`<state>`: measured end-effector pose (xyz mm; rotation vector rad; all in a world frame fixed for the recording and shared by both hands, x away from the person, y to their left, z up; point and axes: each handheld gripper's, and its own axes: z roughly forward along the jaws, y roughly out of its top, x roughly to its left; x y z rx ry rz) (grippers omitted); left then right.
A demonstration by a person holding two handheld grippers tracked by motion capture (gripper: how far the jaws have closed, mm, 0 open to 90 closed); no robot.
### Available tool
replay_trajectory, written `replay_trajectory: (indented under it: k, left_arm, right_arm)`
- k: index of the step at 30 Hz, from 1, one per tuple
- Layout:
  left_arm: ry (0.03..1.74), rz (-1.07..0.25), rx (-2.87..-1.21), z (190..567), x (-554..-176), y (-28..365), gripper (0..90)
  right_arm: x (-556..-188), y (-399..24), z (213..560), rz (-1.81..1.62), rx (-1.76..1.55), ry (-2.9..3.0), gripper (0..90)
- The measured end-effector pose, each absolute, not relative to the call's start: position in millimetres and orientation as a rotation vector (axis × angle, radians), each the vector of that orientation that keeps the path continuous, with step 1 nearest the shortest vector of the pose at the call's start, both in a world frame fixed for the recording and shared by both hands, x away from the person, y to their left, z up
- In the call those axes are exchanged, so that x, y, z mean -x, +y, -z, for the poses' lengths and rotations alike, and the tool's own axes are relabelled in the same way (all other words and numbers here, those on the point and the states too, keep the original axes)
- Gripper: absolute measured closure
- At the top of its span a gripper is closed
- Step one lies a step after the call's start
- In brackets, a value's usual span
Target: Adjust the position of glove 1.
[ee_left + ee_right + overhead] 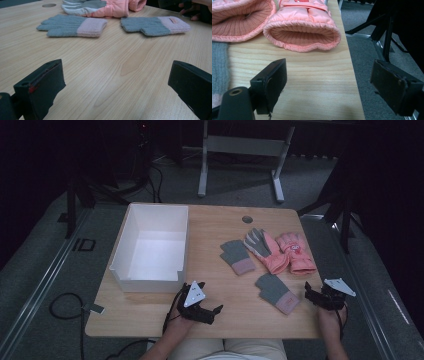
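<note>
The nearer grey knit glove, with its pink cuff toward the front edge, lies flat on the wooden table between the two grippers. The right gripper sits just beside it at the table's right front edge, jaws spread with nothing between them; its own view looks at the open cuff of a pink padded glove. The left gripper rests at the front edge, jaws likewise spread and empty (bare tabletop between them). A second grey knit glove lies further back, and beside it another pink glove, palm side grey. A white open box stands on the table's left half, well apart from the gloves.
</note>
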<state>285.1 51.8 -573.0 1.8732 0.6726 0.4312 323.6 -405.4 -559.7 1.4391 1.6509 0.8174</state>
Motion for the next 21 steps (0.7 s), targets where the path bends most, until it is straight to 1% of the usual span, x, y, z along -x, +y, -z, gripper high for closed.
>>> replay_trajectory:
  k: [7,13,21]
  left_arm:
    - [0.677,-0.428,-1.866,573,-286,52,0.2]
    - [0.672,-0.434,-1.867,573,-285,52,0.2]
    - [0.672,-0.438,-1.866,573,-285,52,0.2]
  right_arm:
    - [-316,-406,558,-0.85,-1.472,1.65,13.9]
    - [-311,-404,555,-0.801,-1.468,1.645,13.9]
    - [-311,-412,552,-0.772,-1.548,1.652,13.9]
